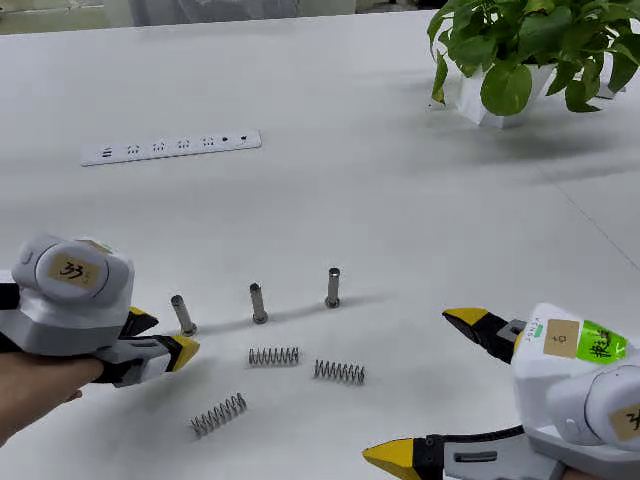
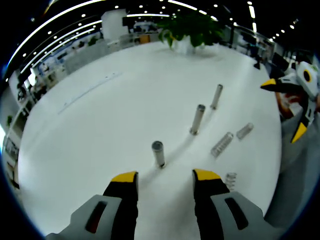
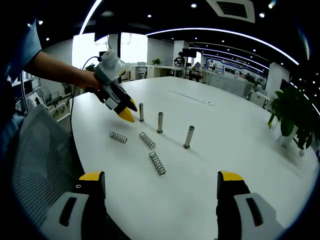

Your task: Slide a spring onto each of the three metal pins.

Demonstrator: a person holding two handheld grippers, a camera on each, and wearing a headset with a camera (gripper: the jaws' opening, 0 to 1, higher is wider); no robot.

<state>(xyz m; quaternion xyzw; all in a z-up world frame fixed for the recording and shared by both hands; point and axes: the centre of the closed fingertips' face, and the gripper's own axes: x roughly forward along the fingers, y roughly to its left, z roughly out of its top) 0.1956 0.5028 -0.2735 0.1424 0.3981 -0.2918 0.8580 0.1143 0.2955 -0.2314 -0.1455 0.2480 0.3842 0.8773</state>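
Three upright metal pins stand in a row on the white table: the left pin, the middle pin and the right pin. Three springs lie flat in front of them: one below the middle pin, one to its right and one nearest me. My left gripper is open, its tips just left of the left pin, which stands a little beyond the jaws. My right gripper is wide open at the lower right, well clear of the springs, with nothing between its jaws.
A white power strip lies flat at the back left. A potted green plant stands at the back right. A mesh chair sits beside the table edge in the right gripper view.
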